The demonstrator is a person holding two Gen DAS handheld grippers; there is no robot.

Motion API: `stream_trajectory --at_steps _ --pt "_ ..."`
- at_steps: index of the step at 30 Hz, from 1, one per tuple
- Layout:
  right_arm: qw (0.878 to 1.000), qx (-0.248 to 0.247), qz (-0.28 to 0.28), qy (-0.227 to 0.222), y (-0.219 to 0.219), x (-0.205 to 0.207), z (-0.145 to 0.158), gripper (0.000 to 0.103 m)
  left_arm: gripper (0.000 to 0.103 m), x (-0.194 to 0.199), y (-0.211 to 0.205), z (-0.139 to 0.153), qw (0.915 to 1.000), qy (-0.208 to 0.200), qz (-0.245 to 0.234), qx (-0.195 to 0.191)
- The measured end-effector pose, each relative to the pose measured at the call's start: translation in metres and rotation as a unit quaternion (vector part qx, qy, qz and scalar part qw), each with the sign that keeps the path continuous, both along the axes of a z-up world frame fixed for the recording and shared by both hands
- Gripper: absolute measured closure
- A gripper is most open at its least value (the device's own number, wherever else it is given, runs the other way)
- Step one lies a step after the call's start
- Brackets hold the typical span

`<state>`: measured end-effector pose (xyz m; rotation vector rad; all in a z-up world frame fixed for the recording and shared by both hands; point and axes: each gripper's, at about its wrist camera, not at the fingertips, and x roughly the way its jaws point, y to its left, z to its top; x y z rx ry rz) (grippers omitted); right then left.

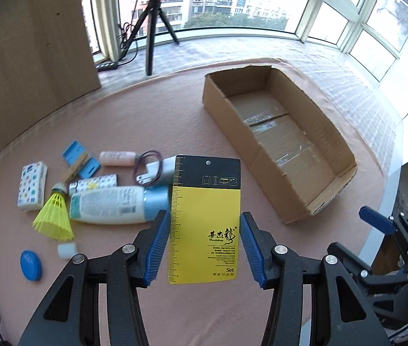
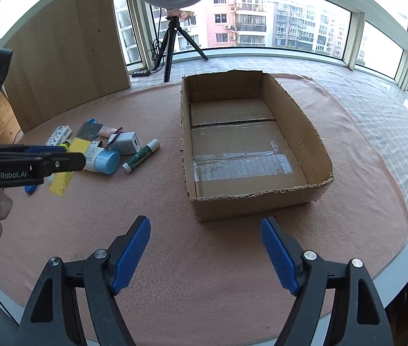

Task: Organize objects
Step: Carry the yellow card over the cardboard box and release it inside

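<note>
Pink cloth (image 2: 232,259) carries cardboard box (image 2: 290,199), bottle (image 1: 108,206), shuttlecock (image 1: 55,216).

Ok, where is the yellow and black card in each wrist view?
Left wrist: yellow and black card at centre, between the left gripper fingers.
Right wrist: card at left edge, beyond the left gripper's arm.
Shared landmark: cardboard box.

My left camera looks down close over the clutter; my right faces the cardboard box (image 2: 257,147) from nearer. Both share box (image 1: 278,141) and tripod (image 2: 172,49).
</note>
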<state>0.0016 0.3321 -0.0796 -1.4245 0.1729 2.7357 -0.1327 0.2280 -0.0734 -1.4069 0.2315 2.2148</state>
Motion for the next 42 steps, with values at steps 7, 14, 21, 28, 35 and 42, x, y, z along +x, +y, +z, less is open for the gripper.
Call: stream_trajectory --at_steps 7,14,21,28,35,42 --pt "1.0 -0.002 -0.013 0.003 0.019 0.008 0.0 0.027 0.05 -0.014 0.071 0.002 0.9989 0.008 -0.047 0.0" --pt "1.0 -0.01 -0.027 -0.009 0.034 0.015 -0.008 0.027 0.05 -0.019 0.125 -0.013 0.9968 -0.005 -0.08 -0.006" --pt "0.999 -0.014 -0.039 -0.012 0.044 0.017 -0.01 0.027 0.049 -0.021 0.15 -0.021 0.9956 -0.006 -0.093 -0.015" --pt "0.999 -0.026 -0.038 -0.011 0.044 0.019 -0.01 0.027 0.015 -0.024 0.143 -0.018 0.9963 -0.001 -0.086 -0.008" --pt "0.999 -0.029 -0.022 -0.012 0.033 0.015 -0.009 0.027 0.015 -0.022 0.104 -0.013 0.9984 0.009 -0.056 -0.011" --pt "0.999 -0.037 0.025 -0.017 0.005 0.003 -0.009 0.027 0.015 -0.012 0.02 -0.014 0.9998 0.007 0.017 -0.01"
